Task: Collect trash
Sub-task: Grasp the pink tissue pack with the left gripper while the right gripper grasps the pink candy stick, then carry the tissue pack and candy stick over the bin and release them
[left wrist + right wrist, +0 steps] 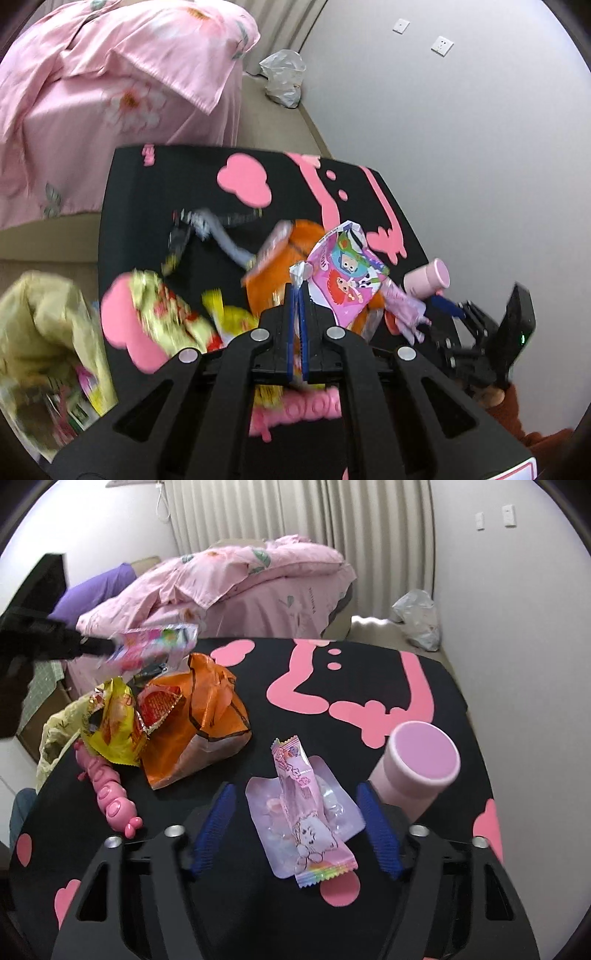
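The round table (369,686), black with pink shapes, has its far edge close to the bed (258,587) and its right edge near the white wall; a strip of floor runs between, where a clear plastic bag (417,620) sits in the corner. The left half of the table is crowded: an orange bag (207,720), a yellow wrapper (114,723) and a pink toy (107,790) lie close together, and a pale yellow trash bag (40,317) hangs just past the left edge. The middle and far right of the tabletop are bare. The left gripper (300,291) is raised above the clutter, angled downward, its jaws clenched on the silver corner of a cartoon wrapper (347,277), which hangs in the air over the orange bag. The right gripper (295,823) is low over the near side of the table, also tilted down, its jaws apart on either side of a pink candy wrapper (306,812) that lies on a clear blister pack (258,805); the blue pads (218,823) do not touch it. A pink cup (417,764) lies on its side just beside the right finger.
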